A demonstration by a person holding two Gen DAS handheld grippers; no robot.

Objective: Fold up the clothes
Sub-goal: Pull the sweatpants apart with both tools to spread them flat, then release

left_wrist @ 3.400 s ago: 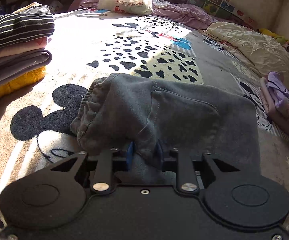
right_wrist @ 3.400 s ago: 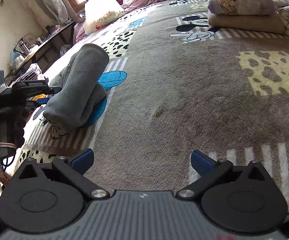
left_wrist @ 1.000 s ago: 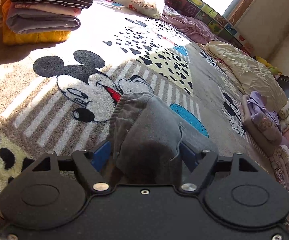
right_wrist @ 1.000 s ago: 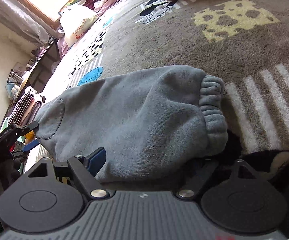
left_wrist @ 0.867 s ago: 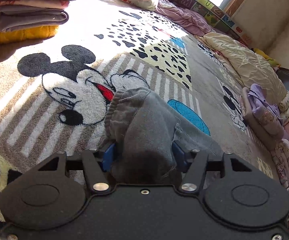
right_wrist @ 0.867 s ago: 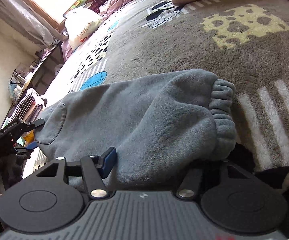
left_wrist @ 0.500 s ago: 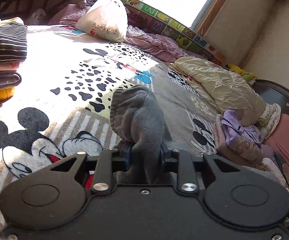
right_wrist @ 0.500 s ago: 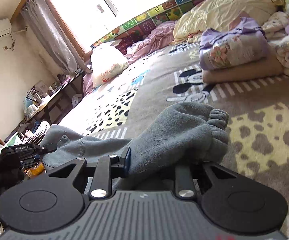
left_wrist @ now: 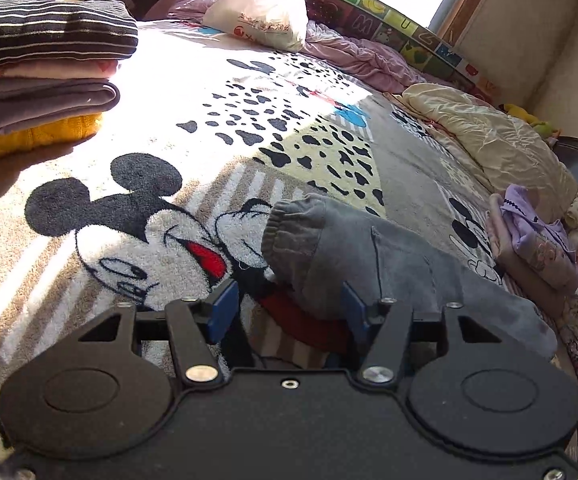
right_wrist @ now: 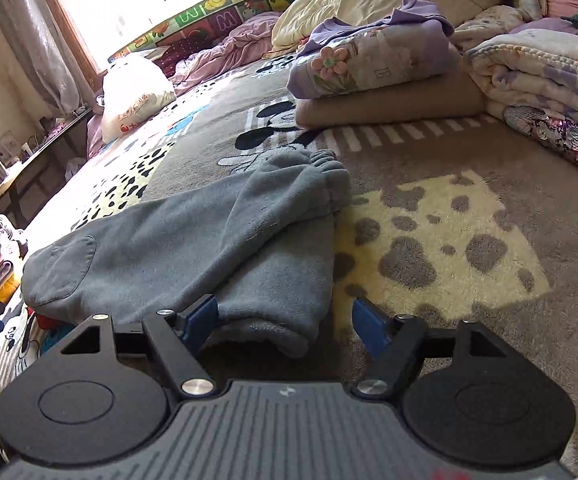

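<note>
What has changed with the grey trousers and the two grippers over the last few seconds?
Both hand-held grippers closed on the grey trousers, lifted them off the blanket, then set them down lying longer, partly unfolded. The left hand-held gripper and right hand-held gripper have just been opening and have let go; trouser cloth lies between the right's pads, unpressed. The folded stack, white bag and bedding look the same.

Grey trousers (right_wrist: 193,236) on a cartoon-mouse blanket (left_wrist: 137,216); blue-padded claws.
</note>
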